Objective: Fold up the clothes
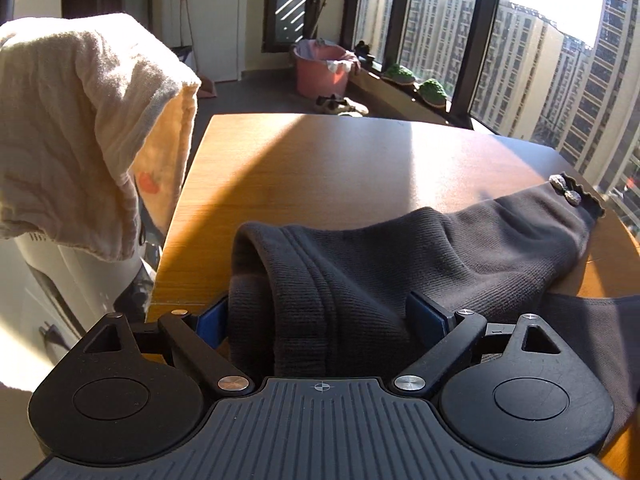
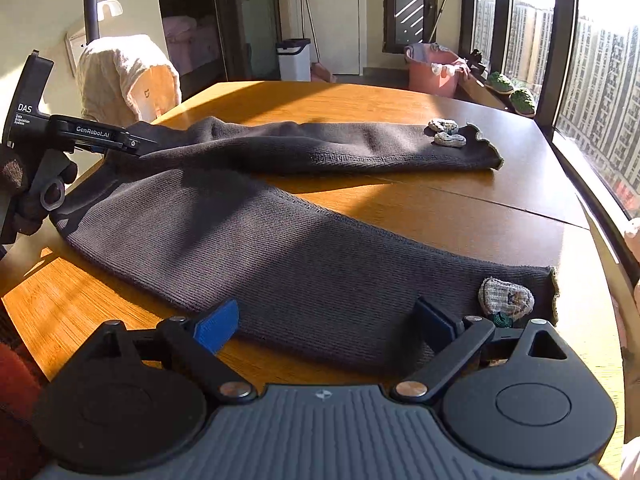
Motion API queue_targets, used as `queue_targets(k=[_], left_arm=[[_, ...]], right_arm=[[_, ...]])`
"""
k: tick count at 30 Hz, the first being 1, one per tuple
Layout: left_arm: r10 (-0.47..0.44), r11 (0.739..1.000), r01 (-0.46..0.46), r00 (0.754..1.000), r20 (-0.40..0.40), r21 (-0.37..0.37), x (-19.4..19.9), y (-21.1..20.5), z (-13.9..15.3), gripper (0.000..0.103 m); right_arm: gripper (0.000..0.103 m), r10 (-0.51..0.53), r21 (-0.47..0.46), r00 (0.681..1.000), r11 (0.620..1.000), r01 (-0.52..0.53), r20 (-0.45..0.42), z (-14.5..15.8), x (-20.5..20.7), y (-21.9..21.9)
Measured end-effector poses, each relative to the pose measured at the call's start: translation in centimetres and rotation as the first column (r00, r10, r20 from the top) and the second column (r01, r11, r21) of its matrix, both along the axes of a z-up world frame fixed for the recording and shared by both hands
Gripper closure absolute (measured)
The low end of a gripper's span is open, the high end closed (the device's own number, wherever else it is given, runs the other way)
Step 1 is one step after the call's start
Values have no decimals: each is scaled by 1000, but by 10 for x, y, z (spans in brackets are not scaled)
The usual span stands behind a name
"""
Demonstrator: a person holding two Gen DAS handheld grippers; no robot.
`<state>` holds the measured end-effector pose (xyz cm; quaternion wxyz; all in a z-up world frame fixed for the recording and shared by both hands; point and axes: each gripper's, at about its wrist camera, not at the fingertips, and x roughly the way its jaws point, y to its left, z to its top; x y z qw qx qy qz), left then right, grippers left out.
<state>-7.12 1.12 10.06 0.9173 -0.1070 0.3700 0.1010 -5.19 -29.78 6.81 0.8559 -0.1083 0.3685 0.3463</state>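
Note:
A dark grey knit pair of trousers (image 2: 280, 240) lies spread on the wooden table (image 2: 440, 208), its two legs pointing right, with a small grey bow at each hem (image 2: 446, 132). My right gripper (image 2: 325, 326) stands open over the near leg close to its hem, blue pads wide apart on either side of the cloth. A gloved hand holds my left gripper (image 2: 140, 145) at the waist end, on the left. In the left wrist view the bunched waistband (image 1: 320, 288) sits between that gripper's (image 1: 320, 318) wide-set pads, and it is open.
A cream towel (image 1: 80, 120) hangs over a chair back at the table's left edge. Beyond the table stand a pink bucket (image 2: 434, 68) and a white bin (image 2: 294, 58). Large windows run along the right side.

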Motion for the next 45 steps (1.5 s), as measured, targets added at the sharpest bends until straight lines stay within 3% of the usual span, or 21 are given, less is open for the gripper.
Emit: queue_targets(k=[3,5,7,13,16,18,19,20,21,22,30,35,39,42,45], left_arm=[[17,997,-16,1000,18,-72,-5,9,5,7],[58,996,-56,998,33,-68,3,19,8,6],[77,996,-75,996,34,-56,12,25,8,6],[57,998,-57,998,11,9,35,20,-1,7],[49,999,-49,999,11,19,34,17,-3,14],[45,999,-46,999,17,27,32,19,-3,26],[43,999,-44,999,20,32,30,20,-2,32],[43,998,-44,999,23,38,30,21,-2,44],[42,998,-43,999,27,37,29,22,-1,54],[36,999,-37,999,36,17,27,25,0,57],[-38,998,30,982,185,49,-19,10,43,61],[-115,992,99,966,230,79,-73,-15,57,61],[-169,982,150,969,180,117,-104,-34,45,61],[-171,982,157,975,140,107,-117,-38,32,61],[-148,987,138,981,128,82,-122,-34,25,61]], right_arm=[[14,-37,31,997,999,35,64,18,22,5],[41,-88,47,989,995,83,123,29,49,14],[57,-151,73,981,987,143,120,37,91,23],[57,-346,53,925,938,341,158,28,187,39],[57,-383,9,917,923,384,110,7,214,41],[58,-386,25,921,923,385,55,-4,222,37],[74,-379,56,924,925,377,45,-4,220,34],[89,-374,76,927,926,370,36,-2,216,31],[94,-368,95,929,926,364,27,1,212,29],[97,-360,114,933,928,355,25,5,206,26],[97,-268,254,960,937,241,78,56,124,-18],[97,-249,233,967,945,229,61,45,67,-50],[97,-283,190,959,943,275,16,23,39,-68],[97,-295,150,955,946,287,33,12,25,-71],[93,-301,167,952,943,288,52,15,26,-67]])
